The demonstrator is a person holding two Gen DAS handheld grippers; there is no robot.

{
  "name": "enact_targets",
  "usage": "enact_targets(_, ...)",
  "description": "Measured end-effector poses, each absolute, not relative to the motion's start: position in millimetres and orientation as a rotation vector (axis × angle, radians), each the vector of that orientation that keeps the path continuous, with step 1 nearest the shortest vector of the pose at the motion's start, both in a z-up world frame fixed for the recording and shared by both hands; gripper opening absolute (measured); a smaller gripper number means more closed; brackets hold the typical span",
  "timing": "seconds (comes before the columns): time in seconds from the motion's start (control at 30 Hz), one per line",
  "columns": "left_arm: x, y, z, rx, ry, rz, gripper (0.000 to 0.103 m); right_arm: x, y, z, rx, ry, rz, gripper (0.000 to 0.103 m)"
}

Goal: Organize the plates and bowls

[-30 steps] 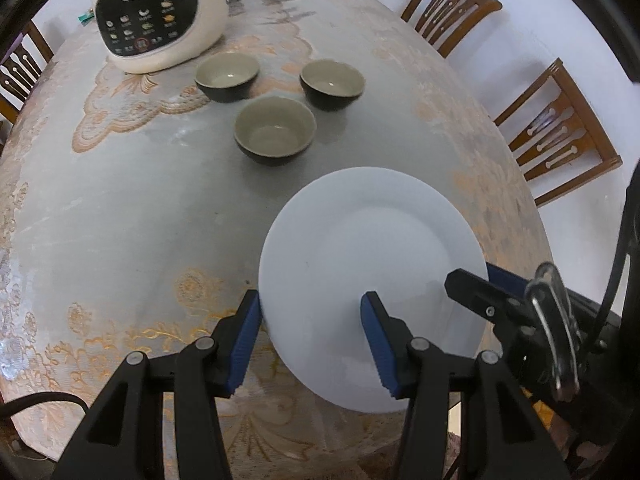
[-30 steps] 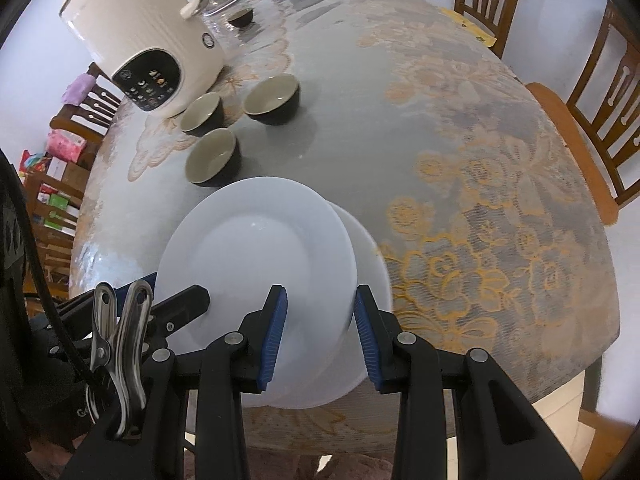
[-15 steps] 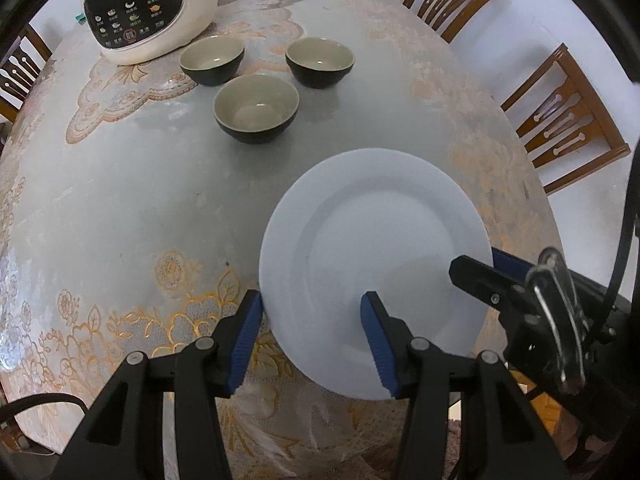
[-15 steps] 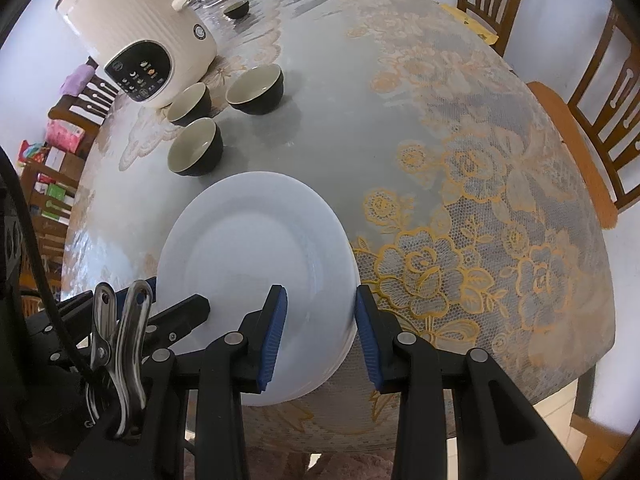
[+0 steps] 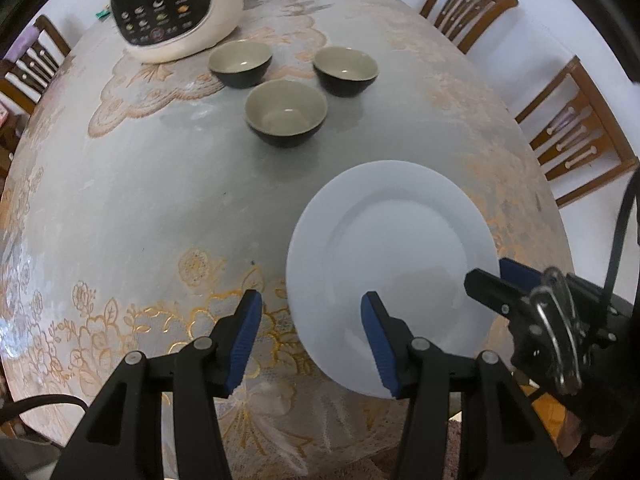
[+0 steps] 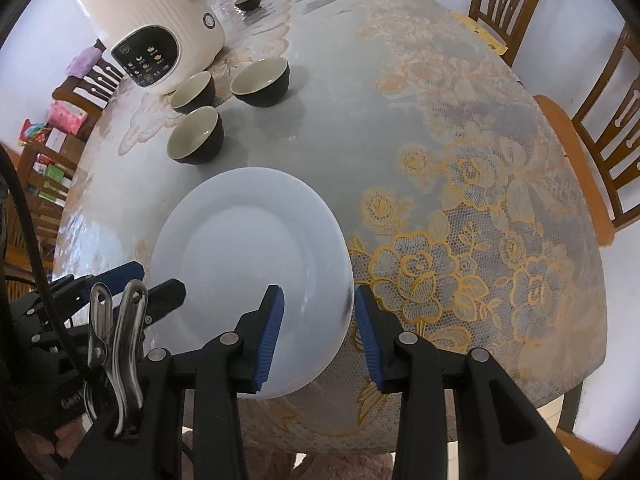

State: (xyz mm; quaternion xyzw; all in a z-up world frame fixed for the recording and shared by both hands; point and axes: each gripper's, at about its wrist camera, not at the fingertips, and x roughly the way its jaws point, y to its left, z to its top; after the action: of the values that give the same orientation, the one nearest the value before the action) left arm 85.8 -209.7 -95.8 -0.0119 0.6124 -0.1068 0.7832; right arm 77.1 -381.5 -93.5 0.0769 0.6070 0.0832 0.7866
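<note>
The oval bench (image 5: 168,208), covered in a grey glossy cloth with gold floral lace, carries everything. At its far end stands a cream electric cooker (image 5: 176,8) with a black control panel. Near the front edge lies a round white ceramic plate (image 5: 388,256), flat on the cloth; whether another sits under it cannot be told. Between plate and cooker stand three small dark bowls with pale green insides (image 5: 285,113), close together but apart.

The plate looks stiff, smooth and breakable, likely slippery on the glaze; its thin rim is the place to take hold, and it should be set down gently.

The left hand-held gripper (image 5: 310,338) hangs open, straddling the plate's left rim without pressing. The right hand-held gripper (image 6: 318,332) also stands open, its jaws either side of the right rim.
</note>
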Motion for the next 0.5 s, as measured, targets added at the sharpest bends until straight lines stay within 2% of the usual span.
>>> enact_targets(0.5, 84.4, -210.2, -105.0, -0.079, 1.346, -0.263, 0.059, 81.4, -384.4, -111.4, 0.271, 1.363, 0.252, 0.053)
